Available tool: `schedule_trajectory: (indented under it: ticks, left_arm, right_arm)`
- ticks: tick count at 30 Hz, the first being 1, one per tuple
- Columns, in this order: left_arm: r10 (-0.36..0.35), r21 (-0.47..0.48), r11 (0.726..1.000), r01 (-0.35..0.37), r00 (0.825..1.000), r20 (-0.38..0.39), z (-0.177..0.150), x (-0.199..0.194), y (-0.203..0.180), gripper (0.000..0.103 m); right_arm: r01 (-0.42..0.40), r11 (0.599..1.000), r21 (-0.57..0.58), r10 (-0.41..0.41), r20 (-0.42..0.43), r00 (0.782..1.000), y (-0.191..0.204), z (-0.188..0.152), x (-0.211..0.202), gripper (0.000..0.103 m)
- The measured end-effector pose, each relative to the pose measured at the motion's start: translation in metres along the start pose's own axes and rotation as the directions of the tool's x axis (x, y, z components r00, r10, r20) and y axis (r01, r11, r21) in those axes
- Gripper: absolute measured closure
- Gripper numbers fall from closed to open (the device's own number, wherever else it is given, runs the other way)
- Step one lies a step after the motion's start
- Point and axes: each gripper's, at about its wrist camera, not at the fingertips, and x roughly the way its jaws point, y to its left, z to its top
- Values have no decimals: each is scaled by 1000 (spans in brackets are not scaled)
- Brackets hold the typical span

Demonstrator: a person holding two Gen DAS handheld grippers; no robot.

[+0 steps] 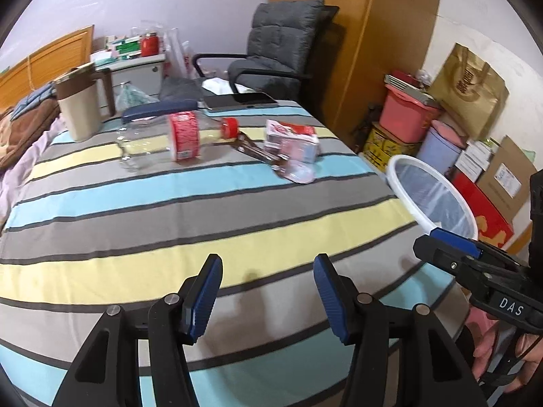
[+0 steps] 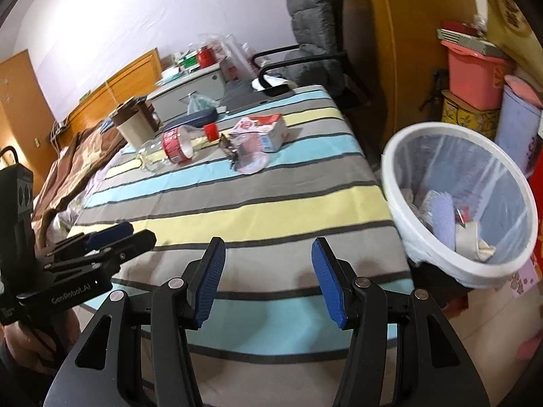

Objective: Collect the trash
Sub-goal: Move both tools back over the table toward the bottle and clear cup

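Right gripper (image 2: 268, 278) empty, bin (image 2: 400, 156) contents visible

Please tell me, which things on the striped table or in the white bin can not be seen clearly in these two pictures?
- Brown wrapper, left wrist view: blurred, partly behind the pink carton; its kind is unclear.
- Bottle label, both views: text too small.
- White bin, left wrist view: contents hidden by its liner and the right gripper.
- Bin contents, right wrist view: crumpled, not identifiable.
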Motion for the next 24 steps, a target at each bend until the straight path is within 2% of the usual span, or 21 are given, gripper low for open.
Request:
schedule_trajectory:
  ticks: [7,20,22,24]
  left_arm:
    - [26,-24,999,-26,999,19,16,-3,28,47]
    - [90,-7,996,-90,993,75,75,17,92,46]
    - [99,-5,995,-99,992,81,84,22,102,44]
    - [99,-3,995,-99,991,85,94,30,113,35]
  right_arm:
    - [-5,1000,-27,4,-20,1000,15,16,12,48]
    - [-12,999,-34,11,-40,999,35,48,49,48]
    - [-9,999,-32,8,-42,999,38,52,56,48]
    - [-5,1000,-28,4,-44,999,38,57,62,48]
